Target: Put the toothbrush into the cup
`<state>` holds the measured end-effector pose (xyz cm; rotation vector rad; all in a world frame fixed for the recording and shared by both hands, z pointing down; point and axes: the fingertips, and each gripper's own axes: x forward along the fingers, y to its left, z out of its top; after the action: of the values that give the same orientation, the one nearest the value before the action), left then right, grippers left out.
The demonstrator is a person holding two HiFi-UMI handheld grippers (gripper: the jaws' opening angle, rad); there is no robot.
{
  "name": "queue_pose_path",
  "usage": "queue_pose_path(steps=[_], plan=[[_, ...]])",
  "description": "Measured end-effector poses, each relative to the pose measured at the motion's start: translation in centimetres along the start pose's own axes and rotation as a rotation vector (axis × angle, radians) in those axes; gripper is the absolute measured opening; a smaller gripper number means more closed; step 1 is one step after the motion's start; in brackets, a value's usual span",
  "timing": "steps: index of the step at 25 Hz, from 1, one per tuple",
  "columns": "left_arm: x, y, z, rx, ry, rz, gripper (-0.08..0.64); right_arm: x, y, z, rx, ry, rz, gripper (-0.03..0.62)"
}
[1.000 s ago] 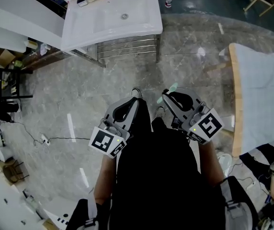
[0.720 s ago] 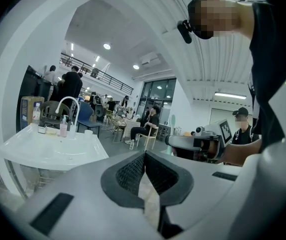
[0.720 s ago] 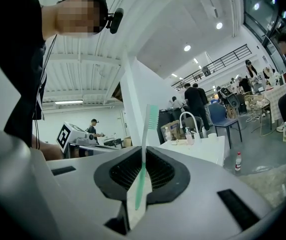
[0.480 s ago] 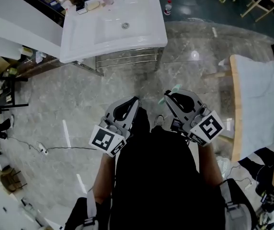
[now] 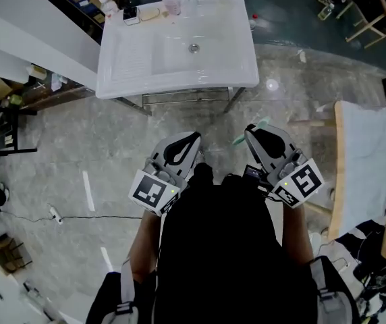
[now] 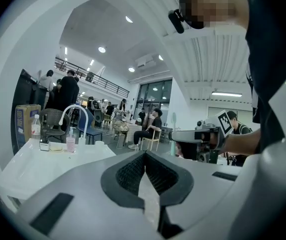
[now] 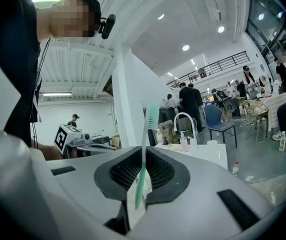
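Floor of grey marbled stone [image 5: 112, 147] is seen under the person, and a stretch of it lies between the two tongs and the white ceramic washbasin [image 5: 132, 59] at the top of the head view. On the basin's far rim a curved white tap [image 7: 183, 119], a pink pump bottle of soap [image 7: 184, 143] and a small white cup [image 7: 212, 144] are set close together, with the cup to the right of the soap in the right gripper view. A clear plastic bottle [image 6: 35, 126] and a brown cardboard box [image 6: 25, 120] are seen by the basin's left end. A wood-edged worktop under a white cloth [image 5: 372, 154] is placed at the person's right, well apart from the basin. A thin black cable [image 5: 92, 216] is trailed over the floor at the left. Several people are gathered behind the basin (too small for detail).

The left tongs [image 5: 193, 139] are held with their pads brought together at the tips, and nothing is gripped between them. The right tongs [image 5: 250, 131] are closed on the mint-green plastic toothbrush [image 7: 142, 170]. The toothbrush is held upright across the pads in the right gripper view, with its bristled head raised above the jaws and its handle end showing below them. In the head view both ends are seen sticking out past the tips. It is held in the air, well apart from the cup.
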<state>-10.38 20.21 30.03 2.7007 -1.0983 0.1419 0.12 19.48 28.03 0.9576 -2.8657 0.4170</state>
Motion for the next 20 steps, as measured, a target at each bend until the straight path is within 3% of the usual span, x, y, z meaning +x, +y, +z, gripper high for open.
queue_pose_path(steps=[6, 13, 20], plan=[[-0.7, 3.8, -0.4, -0.027, 0.018, -0.012, 0.008, 2.4, -1.3, 0.1, 0.038, -0.001, -0.070, 0.033], [0.6, 5.4, -0.3, -0.074, 0.013, -0.036, 0.008, 3.0, -3.2, 0.2, 0.056, 0.007, -0.121, 0.032], [3.4, 9.0, -0.9, -0.098, 0.027, 0.005, 0.008, 6.7, -7.9, -0.2, 0.077, 0.004, -0.102, 0.032]])
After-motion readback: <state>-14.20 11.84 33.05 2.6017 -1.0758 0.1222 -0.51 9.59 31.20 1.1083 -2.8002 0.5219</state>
